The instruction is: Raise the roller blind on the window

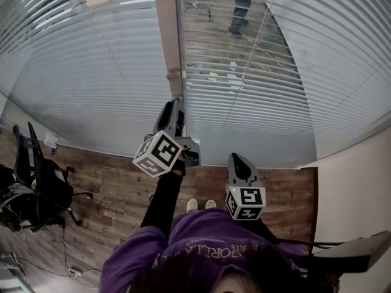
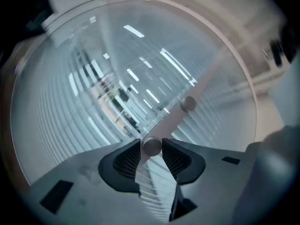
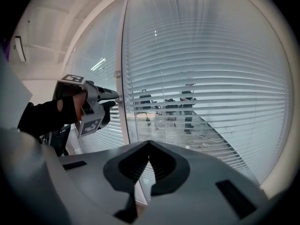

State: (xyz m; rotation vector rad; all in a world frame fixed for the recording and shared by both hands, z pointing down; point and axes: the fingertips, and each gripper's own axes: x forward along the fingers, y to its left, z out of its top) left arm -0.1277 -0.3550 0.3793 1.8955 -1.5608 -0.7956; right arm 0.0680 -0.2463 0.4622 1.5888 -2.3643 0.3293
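Keep the left gripper (image 2: 152,145) squeezed snugly on the knob (image 2: 152,149) of the post (image 2: 174,120), jaws pressed to its two sides. Probably best to twist about the knob's own axis without pulling outward, so as not to slip off the smooth round. Watch the blind (image 1: 256,84), hanging low over the panes either side of the post, for any lift. Leave the right gripper (image 3: 149,146) idle, jaws closed together on nothing, back from the glass. Look to the left gripper view for the grip itself and a second knob (image 2: 187,104) further along the post, to the head view for floor (image 1: 110,188) and chair (image 1: 36,176), and to the right gripper view for the left gripper's side-on reach.
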